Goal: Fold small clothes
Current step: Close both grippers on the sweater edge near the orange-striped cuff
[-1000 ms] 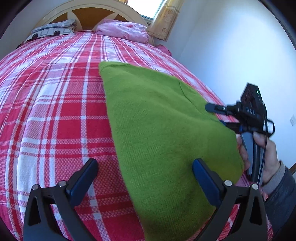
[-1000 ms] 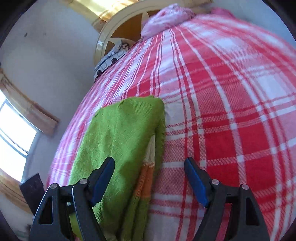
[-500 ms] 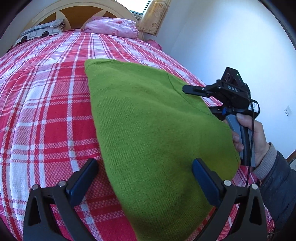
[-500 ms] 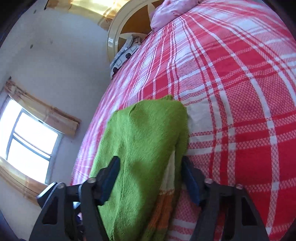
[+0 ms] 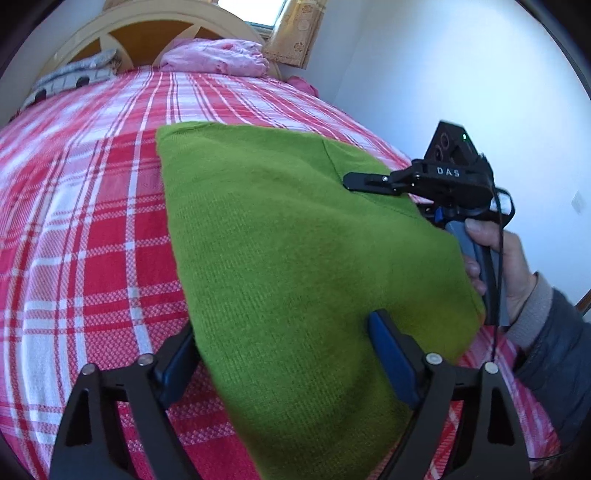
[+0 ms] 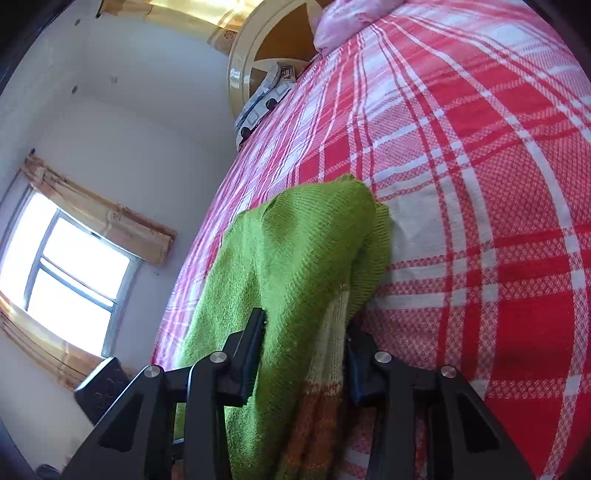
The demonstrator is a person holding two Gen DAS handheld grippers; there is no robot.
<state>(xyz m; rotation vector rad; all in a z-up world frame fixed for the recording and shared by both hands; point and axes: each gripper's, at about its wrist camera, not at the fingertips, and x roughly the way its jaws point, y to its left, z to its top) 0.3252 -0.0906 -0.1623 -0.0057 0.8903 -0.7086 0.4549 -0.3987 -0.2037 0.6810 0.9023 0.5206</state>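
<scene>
On the bed: green knitted garment (image 5: 295, 266) lies spread over the red-and-white checked bedspread (image 5: 92, 240), its far edge toward the headboard (image 5: 122, 33); a pink pillow (image 5: 218, 59) sits well beyond it.
Garment detail: right wrist view shows the green knit (image 6: 306, 251) bunched between the fingers, with a cream and orange striped part lower down.
Left gripper (image 5: 284, 354): fingers spread wide, one at the garment's left edge and partly under it, the other resting on top of the cloth; nothing is pinched between them yet.
Right gripper (image 6: 304, 350): fingers drawn close around a thick fold of the garment's edge; they appear to have hold of it, though the pads are mostly hidden by the knit.
Step, as I judge it: the right side is taken up while the left is set to take the near edge.
Risk one: the left fingers straddle a wide span of cloth, so closing could gather a loose bulge, not a clean edge, giving a crooked fold.
Risk two: the thick, stretchy knit could slip from the right fingers if lifted quickly, or drag the bedspread if any is caught beneath.
Right hand (image 5: 509, 266) pose: wrapped round the grip handle, gripper held low and level at the garment's right edge, fingers pointing across the cloth.
Left gripper pose: low over the near edge, aimed toward the headboard.
</scene>
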